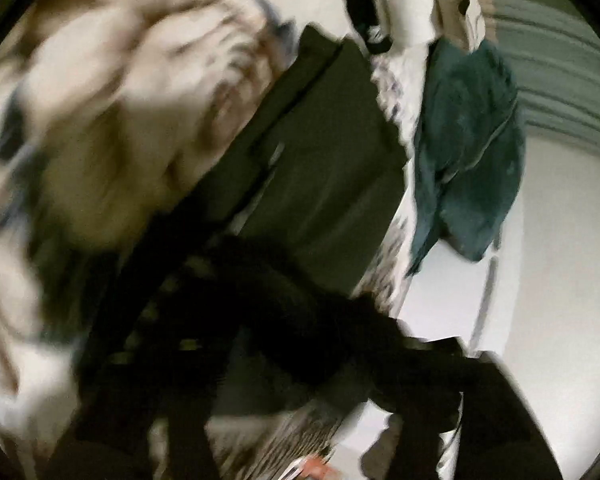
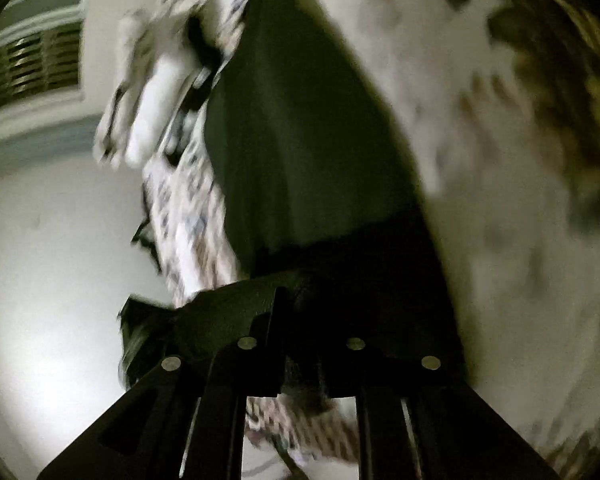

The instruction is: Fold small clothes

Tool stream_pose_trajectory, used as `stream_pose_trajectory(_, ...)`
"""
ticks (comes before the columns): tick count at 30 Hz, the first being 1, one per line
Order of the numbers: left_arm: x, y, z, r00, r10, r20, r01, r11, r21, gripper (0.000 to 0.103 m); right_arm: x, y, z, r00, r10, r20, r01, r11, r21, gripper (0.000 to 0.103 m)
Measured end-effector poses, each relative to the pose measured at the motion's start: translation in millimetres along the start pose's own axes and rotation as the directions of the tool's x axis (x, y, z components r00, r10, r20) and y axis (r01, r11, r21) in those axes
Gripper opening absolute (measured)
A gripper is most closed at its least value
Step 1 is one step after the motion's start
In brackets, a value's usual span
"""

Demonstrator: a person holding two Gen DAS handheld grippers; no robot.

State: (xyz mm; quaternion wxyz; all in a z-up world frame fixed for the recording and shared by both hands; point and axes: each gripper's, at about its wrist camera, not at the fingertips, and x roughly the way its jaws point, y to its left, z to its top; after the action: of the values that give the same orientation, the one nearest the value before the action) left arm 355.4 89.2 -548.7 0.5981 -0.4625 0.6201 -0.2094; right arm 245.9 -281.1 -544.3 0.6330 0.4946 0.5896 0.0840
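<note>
- Though both views are smeared by motion blur, the dark garment (image 1: 324, 168) reads clearly as a flat, dark green-black cloth lying on a patterned bedcover (image 1: 100, 112)
- In the left wrist view the garment runs diagonally from upper centre toward the lower left, with its near end lost in blackness by the left gripper (image 1: 260, 360)
- Left gripper: its fingers are only a black blur, so how wide they stand and whether they hold cloth cannot be told
- A teal cloth (image 1: 468, 152) hangs over the bed's edge, well apart from the garment, with pale floor (image 1: 560, 280) beside it
- In the right wrist view the same garment (image 2: 300, 128) stretches up and away from the right gripper (image 2: 300, 320)
- Right gripper: jaws close together, with the garment's near edge bunched between the fingers (image 2: 228, 320), which appear to pinch it
- The leaf-print bedcover (image 2: 500, 160) lies to the right of the garment; a white bundle (image 2: 152, 92) sits near its far left edge
- A slatted vent (image 2: 32, 68) shows in the wall at upper left
</note>
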Motion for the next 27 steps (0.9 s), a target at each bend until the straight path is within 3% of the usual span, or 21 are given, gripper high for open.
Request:
stream_pose_trajectory(1,2.0,-2.1,5.5,1.000,-0.022,0.011,0.022,1.000,-0.001,0.068,3.8,0.3,10.3,1.000,0.002,0.004,-0.002,1.000,0.015,0.023)
stream_pose_trajectory(3,-2.1,-5.6,12.3,0.999,-0.038,0.031,0.038,0.999,0.004,0.069,2.6,1.4,21.7,0.999,0.029,0.020,-0.030,0.999,0.029,0.052)
stream_pose_trajectory(5,-9.6,-12.7,10.5,0.998,-0.015,0.053,0.012,0.999,0.045,0.069,-4.7,6.4,18.9,0.996,0.069,0.052,-0.069,0.998,0.010,0.057)
stream_pose_trajectory(8,-19.3,-25.7,3.1,0.986,0.133,0.099,-0.150,0.972,0.182,0.069,-16.8,5.9,13.3,0.996,0.050,0.075,-0.049,0.999,-0.018,0.058)
stream_pose_trajectory(10,-7.0,-35.5,0.6,0.959,0.263,0.106,-0.283,0.911,0.299,0.069,-17.0,10.1,8.1,0.994,-0.043,0.101,0.049,0.997,-0.052,0.058)
stream_pose_trajectory(12,2.0,-33.0,0.2,0.934,0.341,0.104,-0.355,0.861,0.365,0.069,-10.5,5.6,6.8,0.990,-0.102,0.099,0.108,0.992,-0.062,0.058)
stream_pose_trajectory(16,35.3,-36.7,4.6,0.895,0.431,0.113,-0.431,0.773,0.466,0.066,-1.6,-6.5,11.5,0.974,-0.193,0.116,0.206,0.972,-0.112,0.058)
stream_pose_trajectory(17,42.2,-39.7,4.3,0.883,0.450,0.135,-0.453,0.740,0.497,0.062,2.7,-3.5,13.7,0.970,-0.211,0.125,0.227,0.964,-0.136,0.058)
stream_pose_trajectory(18,48.1,-42.3,3.7,0.877,0.455,0.152,-0.461,0.714,0.527,0.048,6.9,-0.7,15.9,0.966,-0.225,0.131,0.244,0.957,-0.158,0.057)
stream_pose_trajectory(19,51.0,-43.3,4.0,0.874,0.460,0.157,-0.466,0.702,0.538,0.015,11.4,3.8,17.9,0.960,-0.242,0.143,0.265,0.948,-0.175,0.052)
stream_pose_trajectory(20,51.4,-43.2,6.3,0.869,0.467,0.165,-0.476,0.697,0.536,0.014,15.1,8.9,19.8,0.950,-0.266,0.163,0.295,0.936,-0.193,0.029)
stream_pose_trajectory(21,46.6,-41.6,6.9,0.880,0.443,0.170,-0.461,0.715,0.525,0.013,17.4,12.1,20.2,0.936,-0.302,0.180,0.336,0.921,-0.200,0.020)
stream_pose_trajectory(25,30.6,-34.1,10.9,0.910,0.388,0.148,-0.408,0.771,0.489,0.013,12.0,17.0,10.9,0.912,-0.336,0.236,0.388,0.893,-0.228,0.016)
stream_pose_trajectory(27,31.3,-29.1,16.8,0.923,0.367,0.111,-0.374,0.799,0.471,0.017,17.6,25.8,4.7,0.875,-0.401,0.272,0.472,0.831,-0.295,0.017)
